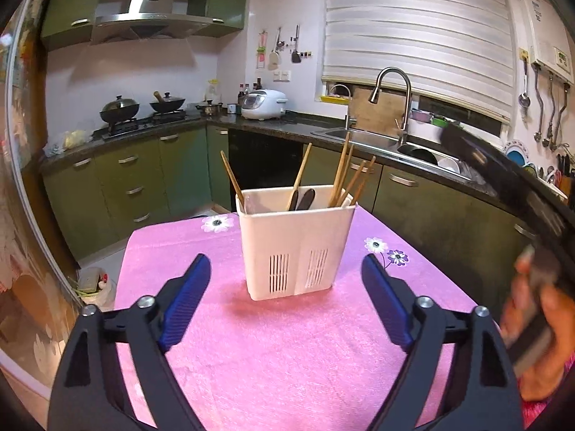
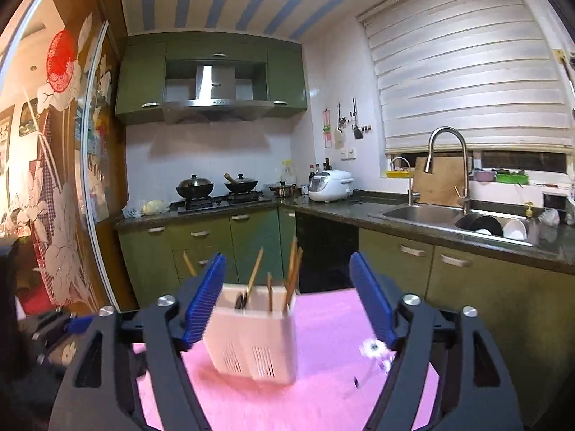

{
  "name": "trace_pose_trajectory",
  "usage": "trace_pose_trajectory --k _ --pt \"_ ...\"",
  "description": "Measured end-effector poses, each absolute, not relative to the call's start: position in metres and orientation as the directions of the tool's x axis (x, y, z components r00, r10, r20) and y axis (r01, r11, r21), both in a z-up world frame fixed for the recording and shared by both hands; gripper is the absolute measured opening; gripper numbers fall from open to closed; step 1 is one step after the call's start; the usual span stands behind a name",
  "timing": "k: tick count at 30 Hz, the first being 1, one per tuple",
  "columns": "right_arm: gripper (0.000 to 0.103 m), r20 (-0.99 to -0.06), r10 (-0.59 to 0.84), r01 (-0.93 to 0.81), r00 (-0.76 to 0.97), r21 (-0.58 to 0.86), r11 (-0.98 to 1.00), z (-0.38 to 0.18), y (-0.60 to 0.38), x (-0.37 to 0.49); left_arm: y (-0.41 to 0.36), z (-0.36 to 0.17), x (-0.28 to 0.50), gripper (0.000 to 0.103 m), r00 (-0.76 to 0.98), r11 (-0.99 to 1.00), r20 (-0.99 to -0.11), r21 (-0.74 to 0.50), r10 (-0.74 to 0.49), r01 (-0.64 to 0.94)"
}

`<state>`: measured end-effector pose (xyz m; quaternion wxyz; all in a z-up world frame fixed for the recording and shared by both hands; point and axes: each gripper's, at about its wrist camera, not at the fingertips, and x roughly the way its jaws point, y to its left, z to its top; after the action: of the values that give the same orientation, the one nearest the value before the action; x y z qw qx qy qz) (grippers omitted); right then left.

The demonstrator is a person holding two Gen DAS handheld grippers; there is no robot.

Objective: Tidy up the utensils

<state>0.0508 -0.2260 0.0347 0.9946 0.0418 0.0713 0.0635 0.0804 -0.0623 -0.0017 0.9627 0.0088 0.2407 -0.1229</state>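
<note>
Green-cupboard kitchen behind, with hob, sink and a drawn blind.

Left wrist view: bench under a pink flowered cloth. White caddy stands upright mid-bench, just ahead of the left gripper. Its blue fingers stand wide, nothing between them, apart from the caddy. Several wooden chopsticks lean in the caddy's compartments; two dark handles sit in the middle one. No loose utensil shows on the cloth. At the right edge a hand grips the other tool's body, blurred.

Right wrist view: frame is smeared low down. Right gripper has fingers wide and empty; the caddy lies between and beyond them, untouched as far as I can tell. Chopsticks stand up out of it. Cloth around is bare apart from its flower print.

Judgement: sorting looks finished or nearly so. All visible utensils are already in the caddy, both grippers free. Anything left would lie off-frame.

Writing: a badge on the hood and print on the wall heater, both too small to read.
</note>
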Motion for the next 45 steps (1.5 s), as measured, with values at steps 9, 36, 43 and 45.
trace_pose_trajectory --k 9,36,43,45 --pt "0.098 -0.206 0.135 -0.110 0.969 0.128 0.986 -0.011 -0.256 -0.017 -0.075 -0.017 0.045 0.096 0.874 0.982 -0.456 -0.005 -0.168 0.186" --pt "0.099 -0.178 0.135 -0.123 0.975 0.079 0.989 0.004 -0.251 -0.076 -0.066 0.006 -0.013 0.096 0.914 0.994 -0.397 0.029 -0.085 0.105" --pt "0.099 -0.186 0.136 -0.123 0.973 0.079 0.989 0.003 -0.250 -0.073 -0.066 0.009 -0.014 0.096 0.919 0.995 -0.387 0.038 -0.071 0.093" --pt "0.099 -0.189 0.137 -0.123 0.972 0.081 0.989 0.003 -0.251 -0.073 -0.066 0.009 -0.014 0.096 0.920 0.995 -0.386 0.041 -0.068 0.091"
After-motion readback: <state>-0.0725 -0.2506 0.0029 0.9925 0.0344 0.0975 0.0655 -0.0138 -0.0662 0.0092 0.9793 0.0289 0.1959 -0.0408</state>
